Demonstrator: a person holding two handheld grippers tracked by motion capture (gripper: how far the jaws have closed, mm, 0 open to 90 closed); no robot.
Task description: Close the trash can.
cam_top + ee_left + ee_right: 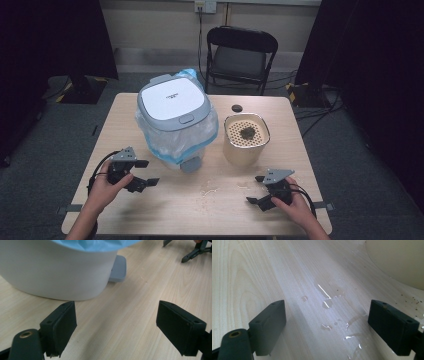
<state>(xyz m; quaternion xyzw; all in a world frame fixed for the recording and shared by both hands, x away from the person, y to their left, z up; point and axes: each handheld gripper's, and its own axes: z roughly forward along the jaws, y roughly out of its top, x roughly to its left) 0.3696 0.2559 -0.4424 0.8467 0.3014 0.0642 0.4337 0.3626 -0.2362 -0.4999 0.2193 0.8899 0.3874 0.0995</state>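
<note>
Both jaws wide and empty, the left hand-held gripper [144, 172] sits low beside the lidded bin [176, 120], likely readying a reach. The right hand-held gripper [256, 189], equally open and empty, rests by the wet patch [332, 312] on the table [210, 210].

My wooden bench [165, 210] held a white bin [172, 107] with a blue bag, a round pot [246, 140], a little black cap [237, 108] and some spilled water drops [329, 302].

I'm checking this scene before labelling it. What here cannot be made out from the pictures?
- Inside of the white bin: hidden by its closed lid in the high view.
- Dark clump in the beige container: too small to identify in the high view.
- Small dark round thing behind it: too small to name.
- Bin top: cut off by the upper edge in the left gripper view.
</note>
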